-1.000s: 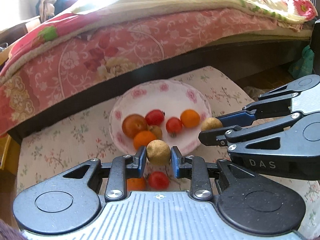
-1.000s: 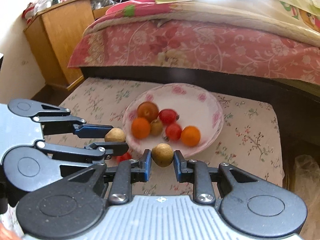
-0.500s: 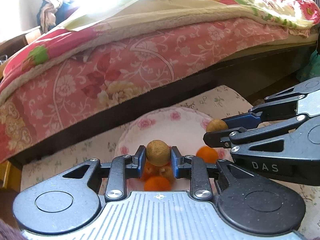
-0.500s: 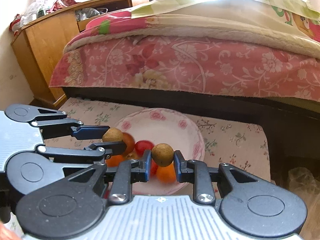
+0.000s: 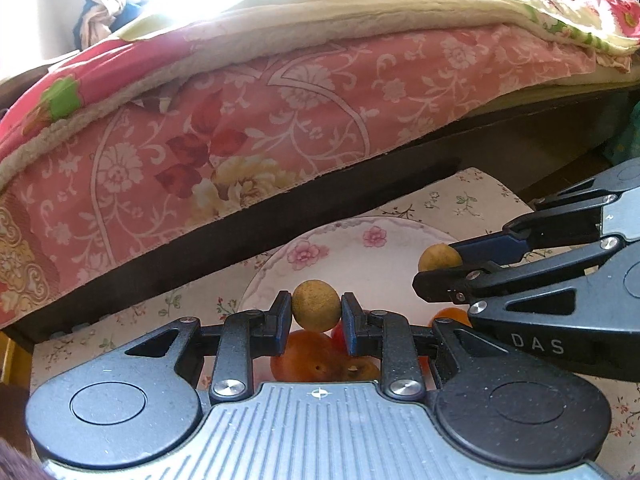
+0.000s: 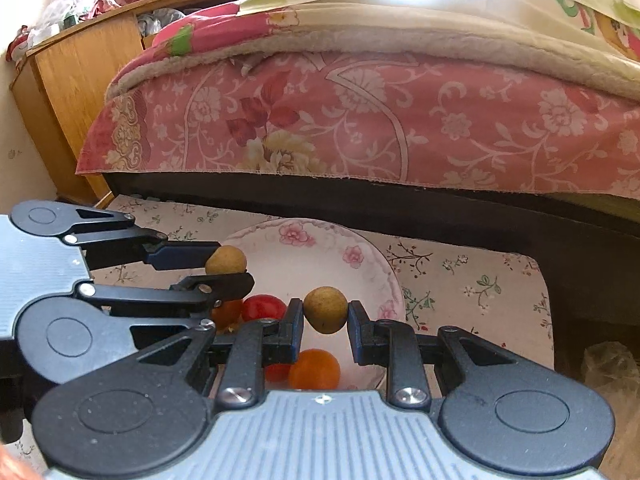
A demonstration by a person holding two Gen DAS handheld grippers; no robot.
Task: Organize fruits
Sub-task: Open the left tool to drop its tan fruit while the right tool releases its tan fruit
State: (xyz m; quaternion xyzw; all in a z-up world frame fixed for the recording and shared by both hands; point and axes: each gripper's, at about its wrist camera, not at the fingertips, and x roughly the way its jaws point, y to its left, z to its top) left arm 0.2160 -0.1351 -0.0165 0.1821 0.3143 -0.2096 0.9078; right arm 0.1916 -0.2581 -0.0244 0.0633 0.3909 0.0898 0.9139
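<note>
- Left gripper (image 5: 316, 312): fingers pinch one tan round fruit (image 5: 316, 305), held above the near part of the plate.
- Right gripper (image 6: 325, 312): fingers pinch a second tan round fruit (image 6: 325, 309), held over the plate, just beside the left gripper.
- Plate (image 6: 320, 256): white, pink flower print, on a floral-covered surface (image 6: 460, 276) in front of the bed.
- In the plate: a red tomato (image 6: 264, 307), an orange fruit (image 6: 315, 369), a larger orange-brown fruit (image 5: 301, 354); others partly hidden behind the grippers.
- Bed (image 6: 360, 120): pink floral quilt hanging over a dark frame.
- Wooden cabinet (image 6: 76, 72): left of the bed.
</note>
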